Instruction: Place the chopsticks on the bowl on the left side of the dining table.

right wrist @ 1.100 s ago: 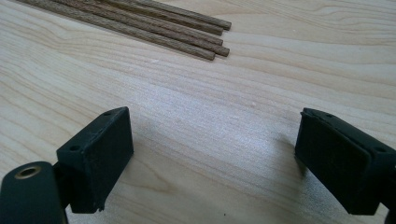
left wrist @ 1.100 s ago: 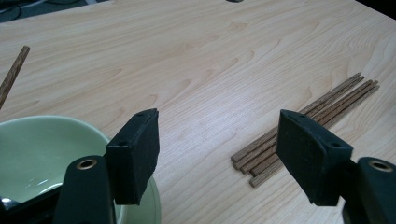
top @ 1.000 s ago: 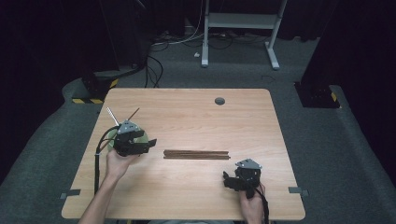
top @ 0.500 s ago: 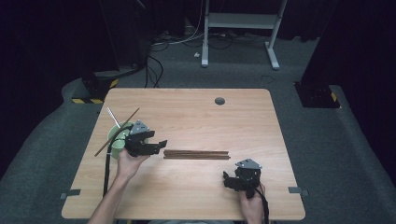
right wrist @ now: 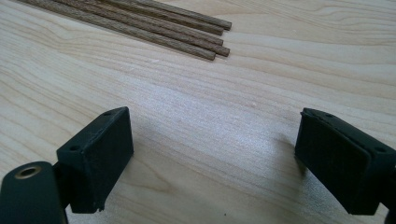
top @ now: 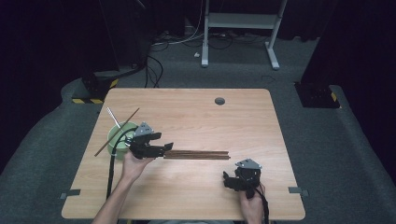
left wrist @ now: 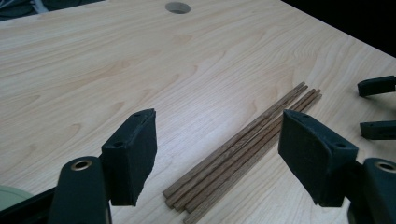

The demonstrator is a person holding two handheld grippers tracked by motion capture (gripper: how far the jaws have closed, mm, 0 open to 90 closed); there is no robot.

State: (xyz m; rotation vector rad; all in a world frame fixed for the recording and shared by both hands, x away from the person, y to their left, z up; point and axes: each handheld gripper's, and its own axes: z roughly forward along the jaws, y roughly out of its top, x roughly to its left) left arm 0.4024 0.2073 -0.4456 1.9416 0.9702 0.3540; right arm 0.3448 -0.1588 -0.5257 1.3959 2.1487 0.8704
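A bundle of brown wooden sticks (top: 196,154) lies flat on the wooden worktop (top: 196,112), a little nearer the front edge than the back and roughly midway between the left and right edges, running lengthwise left to right. The left hand-held gripper (top: 164,148) sits at the left end of the bundle, its jaws spread wide; in the left gripper view the near ends of the sticks (left wrist: 243,151) lie on the wood between the two black jaws, with clear gaps on both sides, so nothing is clamped. The sticks lie close together side by side, touching along their length. The right hand-held gripper (top: 229,179) rests near the front right part of the worktop, apart from the right end of the bundle, also with jaws wide apart and holding nothing; in the right gripper view the stick ends (right wrist: 187,32) lie well beyond its jaws. Behind the left hand-held gripper, near the left edge, stands a pale green cup (top: 116,140) with a brown stick (top: 114,133) and a thin pale one leaning out of it. A round hole (top: 219,101) sits near the back edge.
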